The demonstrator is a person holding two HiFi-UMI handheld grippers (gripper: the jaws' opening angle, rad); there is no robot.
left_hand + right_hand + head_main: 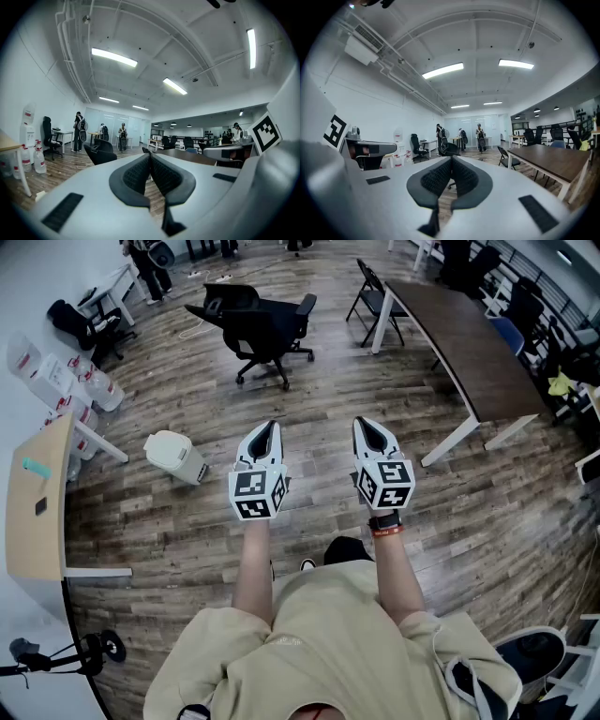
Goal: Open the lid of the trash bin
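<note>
A small cream trash bin (176, 456) stands on the wood floor to the left, its lid down. My left gripper (265, 439) is held out level in front of me, to the right of the bin and well above the floor, jaws shut and empty. My right gripper (370, 435) is beside it, also shut with nothing between its pads. In the left gripper view the jaws (150, 161) meet at the tips and point across the room; the bin is out of that view. The right gripper view shows the same closed jaws (451, 165).
A black office chair (262, 329) stands ahead of me. A long dark table (469, 348) runs along the right with a folding chair (370, 296) at its end. A light wooden desk (37, 498) sits at the left, water bottles (89, 390) behind it. People stand far off.
</note>
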